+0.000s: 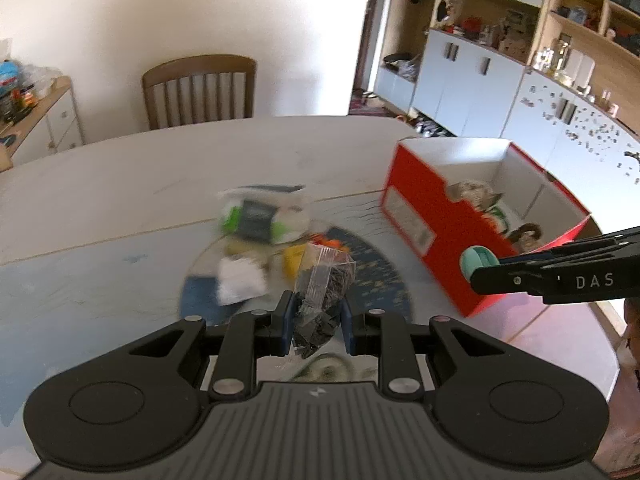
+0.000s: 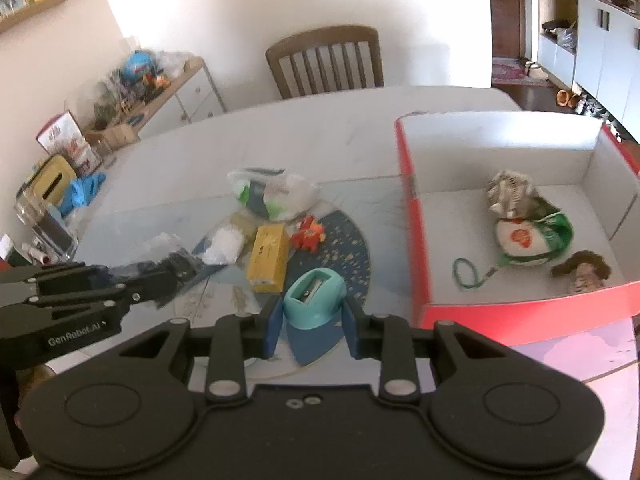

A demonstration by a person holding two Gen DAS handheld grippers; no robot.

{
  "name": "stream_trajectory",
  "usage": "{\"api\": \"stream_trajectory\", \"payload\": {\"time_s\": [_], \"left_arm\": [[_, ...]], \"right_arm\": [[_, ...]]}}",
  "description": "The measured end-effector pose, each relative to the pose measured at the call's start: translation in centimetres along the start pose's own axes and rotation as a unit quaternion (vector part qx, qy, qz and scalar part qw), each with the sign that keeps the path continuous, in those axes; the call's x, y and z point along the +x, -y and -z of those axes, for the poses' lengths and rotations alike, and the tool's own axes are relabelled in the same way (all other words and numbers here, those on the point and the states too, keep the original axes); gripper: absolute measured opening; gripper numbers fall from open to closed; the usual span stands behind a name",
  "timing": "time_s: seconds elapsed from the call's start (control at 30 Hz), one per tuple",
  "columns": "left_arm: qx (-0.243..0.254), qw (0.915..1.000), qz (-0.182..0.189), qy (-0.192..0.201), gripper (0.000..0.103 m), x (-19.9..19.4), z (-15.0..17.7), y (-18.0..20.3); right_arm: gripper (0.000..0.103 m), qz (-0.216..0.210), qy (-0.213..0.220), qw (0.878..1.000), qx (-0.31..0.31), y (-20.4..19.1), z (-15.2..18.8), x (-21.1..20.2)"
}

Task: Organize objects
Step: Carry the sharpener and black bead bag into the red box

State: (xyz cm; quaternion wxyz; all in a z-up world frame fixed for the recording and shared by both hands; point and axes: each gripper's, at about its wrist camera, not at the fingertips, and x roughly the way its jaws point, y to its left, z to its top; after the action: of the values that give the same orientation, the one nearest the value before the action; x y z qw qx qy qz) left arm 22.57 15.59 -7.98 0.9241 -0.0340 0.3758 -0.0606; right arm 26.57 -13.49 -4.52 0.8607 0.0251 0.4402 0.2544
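Both claws grip: blurred clear packet (image 1: 320,296), teal sharpener (image 2: 314,294).

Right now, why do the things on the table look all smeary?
Left wrist view: the pile behind the held clear bag is motion-blurred, and the wall is washed out by glare. Right wrist view: the sharpener looks sharp; the red box edge smears and bends.
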Motion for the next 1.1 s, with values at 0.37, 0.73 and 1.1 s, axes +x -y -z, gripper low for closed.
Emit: {"api": "stream_trajectory", "payload": {"time_s": [0.37, 0.73, 1.1], "left_arm": [[0.022, 0.9992, 0.032, 0.008, 0.023, 0.8, -1.9, 5.9], [0.042, 0.9978, 0.05, 0.009, 0.023, 3.1, -4.0, 12.0], [0.052, 0.9968, 0.057, -0.022, 0.023, 7.2, -5.7, 16.9]], "right_arm": [[0.03, 0.009, 0.038, 0.999, 0.029, 5.1, -0.3, -3.6], [0.03, 0.029, 0.054, 0.997, 0.054, 11.3, -0.6, -5.6], [0.011, 0.043, 0.043, 0.996, 0.062, 17.6, -1.4, -5.5]]}}
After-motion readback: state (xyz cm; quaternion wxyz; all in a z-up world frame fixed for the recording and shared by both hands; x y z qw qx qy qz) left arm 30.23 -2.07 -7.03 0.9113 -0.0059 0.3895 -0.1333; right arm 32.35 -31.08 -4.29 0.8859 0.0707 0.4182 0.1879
